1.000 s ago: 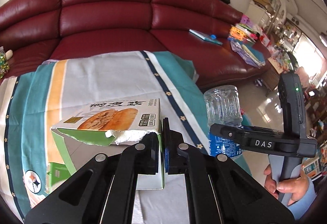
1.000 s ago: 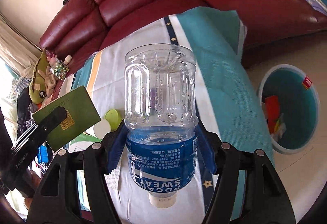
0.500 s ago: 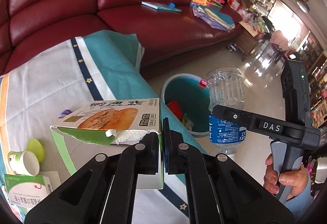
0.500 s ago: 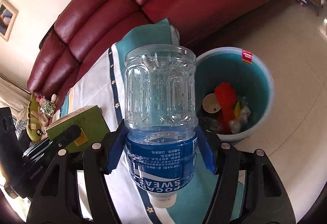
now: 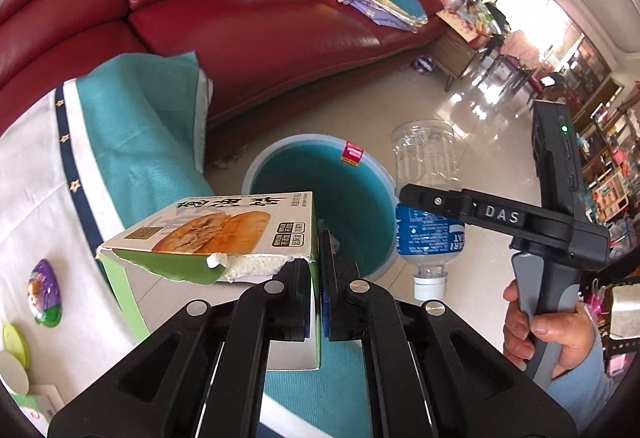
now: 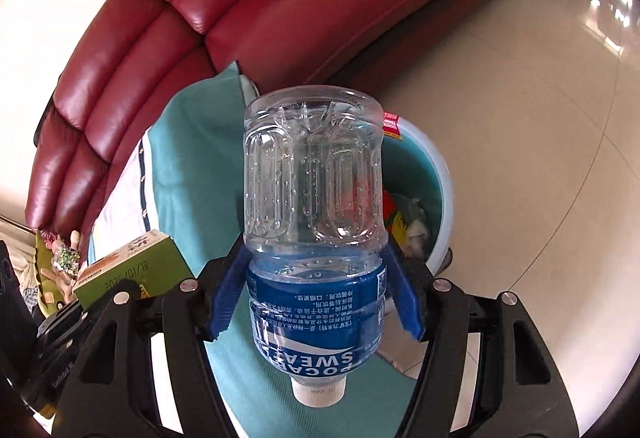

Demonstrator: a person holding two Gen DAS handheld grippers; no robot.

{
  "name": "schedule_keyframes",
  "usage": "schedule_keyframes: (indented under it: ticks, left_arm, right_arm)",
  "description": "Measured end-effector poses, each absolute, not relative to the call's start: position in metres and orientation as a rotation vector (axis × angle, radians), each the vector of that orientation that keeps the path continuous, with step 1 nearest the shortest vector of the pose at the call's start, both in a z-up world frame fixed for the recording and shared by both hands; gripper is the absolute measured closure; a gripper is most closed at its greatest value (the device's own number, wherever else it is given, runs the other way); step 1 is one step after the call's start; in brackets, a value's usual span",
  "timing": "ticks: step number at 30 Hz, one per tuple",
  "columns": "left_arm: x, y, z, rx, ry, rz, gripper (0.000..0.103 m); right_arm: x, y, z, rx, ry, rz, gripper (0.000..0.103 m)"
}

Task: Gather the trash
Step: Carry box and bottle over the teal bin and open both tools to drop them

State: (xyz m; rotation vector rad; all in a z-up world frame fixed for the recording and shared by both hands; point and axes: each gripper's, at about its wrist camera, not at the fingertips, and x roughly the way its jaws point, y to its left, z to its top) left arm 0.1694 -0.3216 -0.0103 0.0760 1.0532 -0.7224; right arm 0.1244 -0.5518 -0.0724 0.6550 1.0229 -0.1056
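Note:
My left gripper [image 5: 320, 258] is shut on the side wall of a torn green and white food box [image 5: 224, 234], held in the air near the table's edge. My right gripper [image 6: 316, 294] is shut on a clear plastic bottle with a blue label [image 6: 312, 222], held cap down. The bottle [image 5: 428, 206] and right gripper [image 5: 472, 210] also show in the left wrist view, just right of the teal trash bin [image 5: 320, 174]. The bin [image 6: 428, 182] stands on the floor behind the bottle and holds several pieces of trash. The box [image 6: 132, 270] shows at lower left in the right wrist view.
The table has a teal and white striped cloth [image 5: 100, 158]. On it lie a purple wrapper [image 5: 44, 290] and a green lid [image 5: 16, 342]. A red leather sofa [image 5: 260, 18] with books stands behind. The tiled floor [image 6: 540, 118] spreads to the right.
Both grippers have swung right, away from the table toward the bin. The bin now sits nearer and more central in both views. Both still hold their loads.

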Motion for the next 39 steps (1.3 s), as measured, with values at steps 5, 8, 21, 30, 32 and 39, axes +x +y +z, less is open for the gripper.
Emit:
schedule_keyframes:
  ticks: [5, 8, 21, 30, 32, 39]
  left_arm:
    - [0.192, -0.34, -0.023, 0.063, 1.069, -0.743, 0.099]
    - [0.2, -0.35, -0.029, 0.058, 1.074, -0.759, 0.099]
    - [0.202, -0.37, -0.033, 0.081, 1.072, -0.786, 0.097]
    - [0.19, -0.391, -0.027, 0.107, 1.056, -0.834, 0.097]
    - [0.19, -0.4, -0.029, 0.116, 1.053, -0.844, 0.097]
    - [0.194, -0.419, -0.047, 0.155, 1.121, -0.819, 0.05]
  right_arm:
    - [0.149, -0.561, -0.091, 0.655, 1.049, -0.128, 0.041]
    - [0.159, -0.563, -0.105, 0.676, 1.092, -0.128, 0.041]
    - [0.144, -0.578, -0.114, 0.738, 1.1, -0.162, 0.03]
    - [0.119, -0.59, -0.092, 0.737, 1.044, -0.228, 0.026]
    - [0.113, -0.594, -0.089, 0.736, 1.038, -0.239, 0.026]
    - [0.103, -0.6, -0.087, 0.74, 1.041, -0.266, 0.026]
